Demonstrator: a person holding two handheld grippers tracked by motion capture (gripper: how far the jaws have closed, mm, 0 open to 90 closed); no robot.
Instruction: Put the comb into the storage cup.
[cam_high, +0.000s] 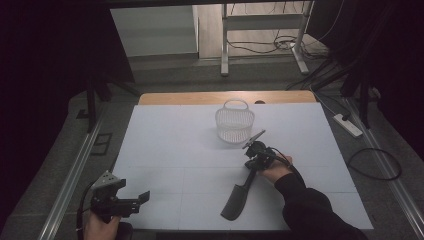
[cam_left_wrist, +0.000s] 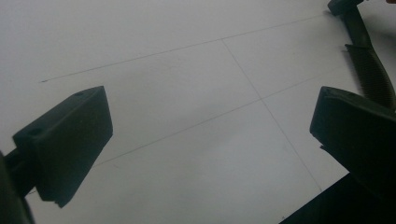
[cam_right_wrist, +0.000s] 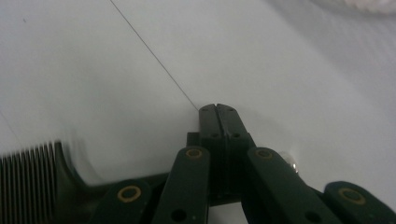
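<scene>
The left gripper (cam_high: 134, 200) sits at the near left corner of the table (cam_high: 165, 150), its jaws wide apart with nothing between them, pointing right across the white surface.

To the right and a little farther off lies the comb (cam_high: 239, 196), black, flat on the table, its toothed end nearest the person and its handle running away toward the right gripper (cam_high: 254, 150). In the right gripper view the jaws are pressed together, and the comb's handle (cam_right_wrist: 93, 189) passes under them; they seem clamped on the handle's far end, though the contact itself is hidden.

The comb looks light and stiff, probably hard plastic, thin enough to slip or pivot in a pinch. The teeth (cam_right_wrist: 28, 177) are fine and likely to flex, so the solid handle is the better place to grip, squarely across its width.

Beyond the right gripper, near the table's far middle, a white mesh basket (cam_high: 234, 122) stands upright, apart from the comb.
</scene>
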